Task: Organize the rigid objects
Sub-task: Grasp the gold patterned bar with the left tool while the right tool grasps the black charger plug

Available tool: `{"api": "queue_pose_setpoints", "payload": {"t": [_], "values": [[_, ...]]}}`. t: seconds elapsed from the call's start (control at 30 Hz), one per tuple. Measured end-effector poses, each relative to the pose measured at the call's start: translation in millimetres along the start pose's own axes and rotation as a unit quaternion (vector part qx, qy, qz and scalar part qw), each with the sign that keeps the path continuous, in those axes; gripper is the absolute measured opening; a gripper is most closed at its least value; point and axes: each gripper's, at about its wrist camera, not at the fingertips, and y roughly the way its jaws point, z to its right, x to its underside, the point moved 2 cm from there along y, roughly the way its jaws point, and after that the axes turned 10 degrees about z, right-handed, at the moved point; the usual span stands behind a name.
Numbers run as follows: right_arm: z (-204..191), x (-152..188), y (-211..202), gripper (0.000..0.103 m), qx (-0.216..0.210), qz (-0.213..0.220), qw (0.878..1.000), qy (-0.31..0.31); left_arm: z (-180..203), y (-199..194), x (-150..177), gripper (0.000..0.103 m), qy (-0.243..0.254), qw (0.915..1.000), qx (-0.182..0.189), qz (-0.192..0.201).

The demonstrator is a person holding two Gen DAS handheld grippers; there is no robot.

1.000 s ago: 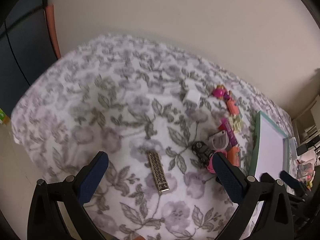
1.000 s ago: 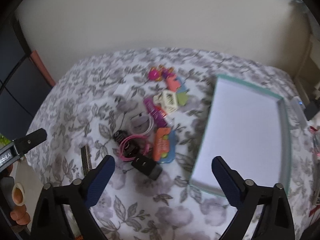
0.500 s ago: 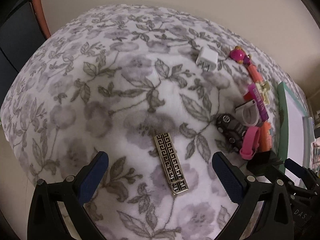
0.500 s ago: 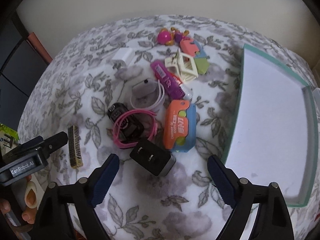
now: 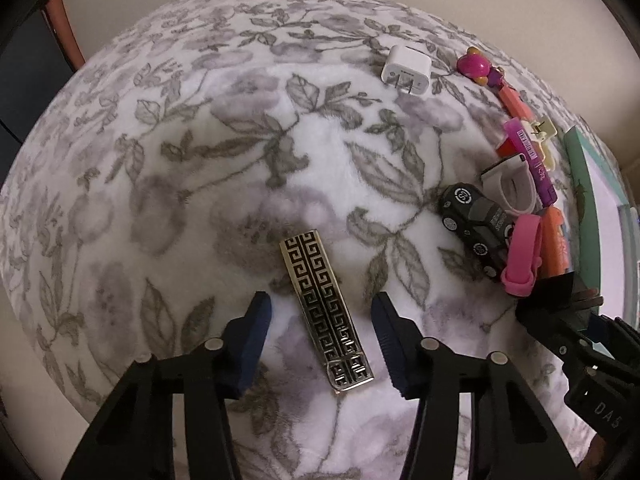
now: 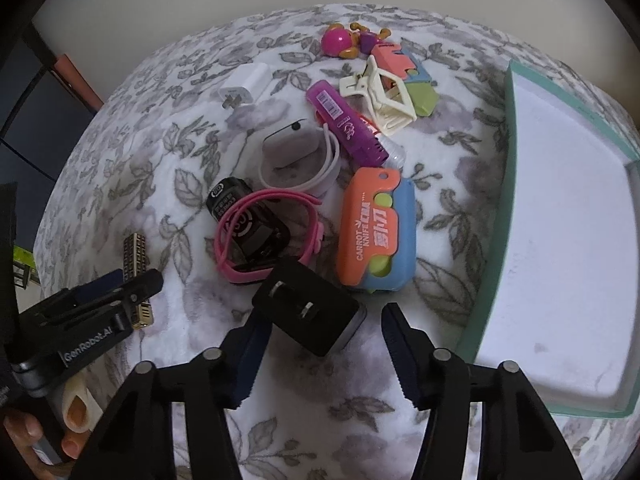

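A gold bar with a black key pattern [image 5: 326, 308] lies on the flowered cover, pointing away from me. My left gripper [image 5: 320, 304] straddles it with its jaws closing; a strip of cover shows on each side, so neither pad touches it. In the right wrist view a black charger block [image 6: 310, 310] lies between the fingers of my right gripper [image 6: 322, 316]. Those jaws are closing too, the left pad is at the block's edge, and a gap remains at the right pad. A white tray with a teal rim [image 6: 492, 280] lies to the right, nothing in it.
Behind the black block lie a pink band [image 6: 268, 236] around a black toy car [image 6: 248, 220], an orange and blue toy knife [image 6: 374, 228], a white band [image 6: 300, 156], a purple tube [image 6: 346, 122], a cream claw clip [image 6: 380, 96] and a white plug [image 6: 244, 86]. A hand [image 6: 24, 436] shows lower left.
Both grippers have sunk toward the cover, so the objects look larger. Both pairs of jaws have narrowed from wide open around the gold bar and the black block.
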Motion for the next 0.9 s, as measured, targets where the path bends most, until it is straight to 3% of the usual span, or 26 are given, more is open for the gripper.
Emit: {"api": "queue_pose_setpoints", "payload": {"t": [0.27, 0.67, 0.9], "values": [[0, 1, 4, 0.053, -0.011, 0.003, 1.000, 0.009, 1, -4, 2, 0.027, -0.002, 0.9999, -0.012, 0.005], [10, -2, -9, 0.052, -0.035, 0.016, 0.998, 0.042, 2, -12, 5, 0.022, -0.012, 0.9992, -0.037, -0.007], [14, -7, -26, 0.052, -0.039, 0.036, 0.998, 0.046, 6, -31, -9, 0.022, -0.013, 0.9989, -0.045, 0.003]]}}
